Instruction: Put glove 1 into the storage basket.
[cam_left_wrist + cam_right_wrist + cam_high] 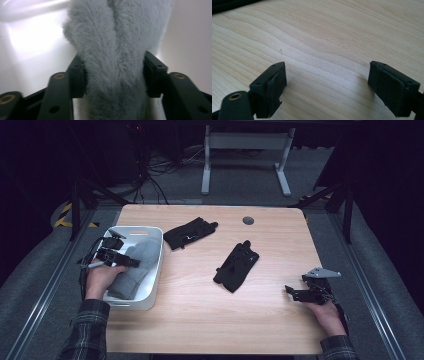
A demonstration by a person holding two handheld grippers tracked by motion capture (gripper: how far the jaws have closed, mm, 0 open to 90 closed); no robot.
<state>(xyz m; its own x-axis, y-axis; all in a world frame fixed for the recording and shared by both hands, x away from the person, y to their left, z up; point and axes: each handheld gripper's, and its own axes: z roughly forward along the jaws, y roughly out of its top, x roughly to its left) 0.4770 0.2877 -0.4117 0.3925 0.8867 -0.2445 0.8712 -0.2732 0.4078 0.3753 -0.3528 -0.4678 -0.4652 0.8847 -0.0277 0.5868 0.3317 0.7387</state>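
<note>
A grey fuzzy garment (136, 272) lies in a white bin (159, 265) at the table's left. My left gripper (131, 262) reaches into the bin over it. In the left gripper view the grey fur (115, 37) fills the gap between the jaws of the left gripper (114, 75); the pads (152, 72) stand well apart, and the fur only brushes them. Two black gloves lie on the table, one (190, 233) beside the bin and one (236, 266) at the middle. My right gripper (291, 293) rests open at the front right, and the right gripper (327, 85) has bare wood between its fingers.
The wooden table (200, 320) has a round grommet (248, 220) near its far edge. Beyond it stand a white desk frame (245, 155) and cables on the grey floor. Metal rails run along both sides of the table.
</note>
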